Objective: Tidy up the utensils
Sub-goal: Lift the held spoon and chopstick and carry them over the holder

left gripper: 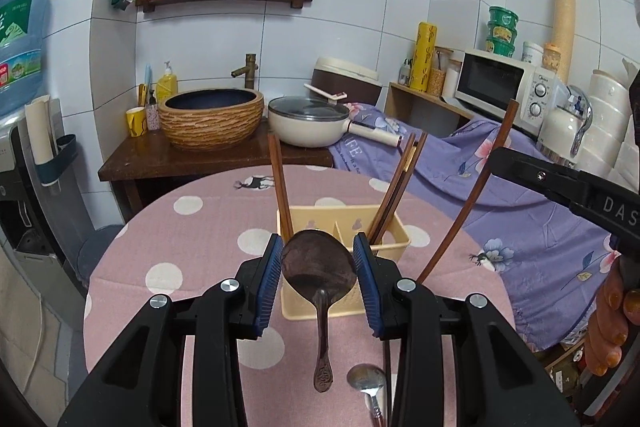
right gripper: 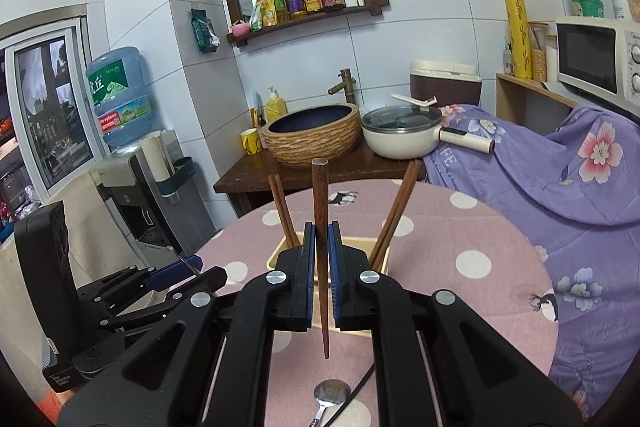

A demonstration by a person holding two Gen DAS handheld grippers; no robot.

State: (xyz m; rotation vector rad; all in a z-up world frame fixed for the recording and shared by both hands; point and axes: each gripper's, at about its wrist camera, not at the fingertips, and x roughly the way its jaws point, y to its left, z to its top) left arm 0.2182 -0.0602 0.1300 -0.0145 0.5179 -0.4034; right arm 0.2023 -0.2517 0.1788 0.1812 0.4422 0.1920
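Left gripper [left gripper: 318,259] pinching dark spoon [left gripper: 319,275]; right gripper [right gripper: 320,259] pinching 1 chopstick [right gripper: 321,227], both hovering over yellow holder [left gripper: 394,231] mid-table.

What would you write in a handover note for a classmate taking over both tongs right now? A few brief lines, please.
Left tongs: shut on the dark spoon, gripped by the bowl, handle hanging down, in front of the yellow holder.
Right tongs: shut on one chopstick, thin tip down.
Done: chopsticks already stand in the holder on the pink table.
Left: drop in the spoon and chopstick, then collect the silver spoon lying on the table.
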